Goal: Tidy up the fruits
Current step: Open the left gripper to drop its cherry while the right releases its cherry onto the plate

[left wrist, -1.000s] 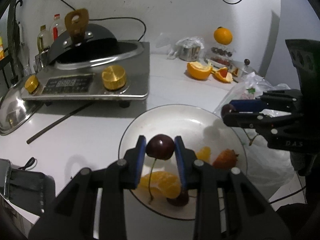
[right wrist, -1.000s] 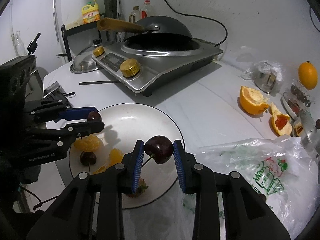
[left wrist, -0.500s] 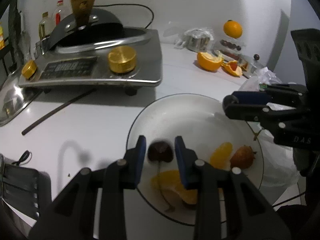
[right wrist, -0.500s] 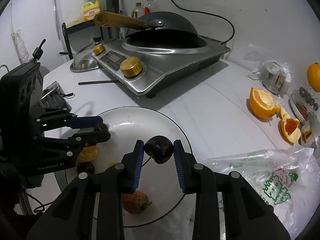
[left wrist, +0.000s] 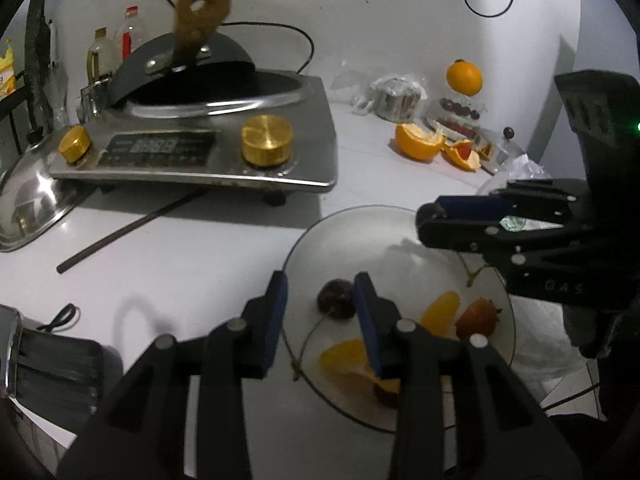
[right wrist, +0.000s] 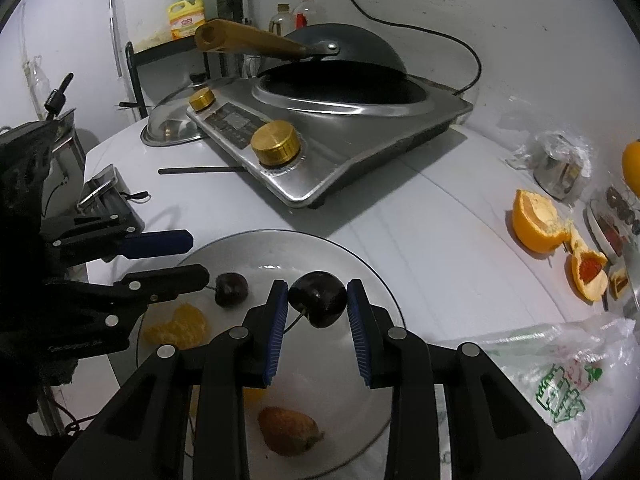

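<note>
On the plate (right wrist: 372, 280) we have one cherry (left wrist: 336, 304) set down, left gripper (left wrist: 320, 304) jaws spread empty; our right gripper (right wrist: 317, 300) pinches a second cherry (right wrist: 318, 298) above it (unplaced).

Whole orange (right wrist: 633, 168) cut by frame edge

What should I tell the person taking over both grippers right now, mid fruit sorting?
Left gripper: open, a cherry lying loose on the plate between its fingers.
Right gripper: shut on a second cherry, held over the plate.
On the plate: orange segments, a strawberry.
Off the plate: whole orange, orange peel, more cherries in a tray at the back.
Done: one cherry set down. Left: place the right gripper's cherry, then probably fetch the rest.
</note>
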`<state>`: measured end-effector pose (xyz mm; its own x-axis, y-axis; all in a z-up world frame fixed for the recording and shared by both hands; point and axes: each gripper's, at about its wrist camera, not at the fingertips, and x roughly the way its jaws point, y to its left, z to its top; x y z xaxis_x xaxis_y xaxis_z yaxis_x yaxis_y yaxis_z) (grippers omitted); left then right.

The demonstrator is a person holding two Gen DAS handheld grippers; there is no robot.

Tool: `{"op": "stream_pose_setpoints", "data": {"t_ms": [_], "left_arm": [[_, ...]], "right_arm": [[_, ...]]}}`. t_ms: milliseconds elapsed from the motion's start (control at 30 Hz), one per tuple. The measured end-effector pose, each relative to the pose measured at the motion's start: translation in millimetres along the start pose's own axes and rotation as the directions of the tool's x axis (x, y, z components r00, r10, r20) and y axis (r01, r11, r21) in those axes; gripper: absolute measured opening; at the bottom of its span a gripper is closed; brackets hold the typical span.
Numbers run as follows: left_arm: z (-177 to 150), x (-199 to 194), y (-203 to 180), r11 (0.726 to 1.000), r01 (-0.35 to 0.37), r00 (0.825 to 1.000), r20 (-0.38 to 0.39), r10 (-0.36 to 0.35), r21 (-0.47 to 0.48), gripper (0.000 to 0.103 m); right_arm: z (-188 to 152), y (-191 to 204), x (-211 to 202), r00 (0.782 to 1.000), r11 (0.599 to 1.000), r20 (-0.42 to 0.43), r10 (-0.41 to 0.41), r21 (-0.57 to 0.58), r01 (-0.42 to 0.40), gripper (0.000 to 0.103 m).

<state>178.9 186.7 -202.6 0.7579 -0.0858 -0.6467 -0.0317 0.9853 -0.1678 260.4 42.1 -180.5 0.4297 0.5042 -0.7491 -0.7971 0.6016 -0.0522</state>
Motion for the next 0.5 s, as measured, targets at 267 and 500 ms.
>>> {"op": "stream_pose_setpoints", "data": {"t_ms": [267,500], "left_arm": [[-1,-9,23,0.999,-0.011,1.0,0.025,0.012,-0.052,0.062],[-5,-6,32,0.998,-0.007,1.0,0.021,0.009,-0.069,0.062]], "right_arm": [[15,11,18,1.0,1.0,-0.007,0.011,-0.007,-0.011,0.032],[21,17,41,0.999,1.0,-0.044,0.021,-0.009,-0.021,0.032]]}}
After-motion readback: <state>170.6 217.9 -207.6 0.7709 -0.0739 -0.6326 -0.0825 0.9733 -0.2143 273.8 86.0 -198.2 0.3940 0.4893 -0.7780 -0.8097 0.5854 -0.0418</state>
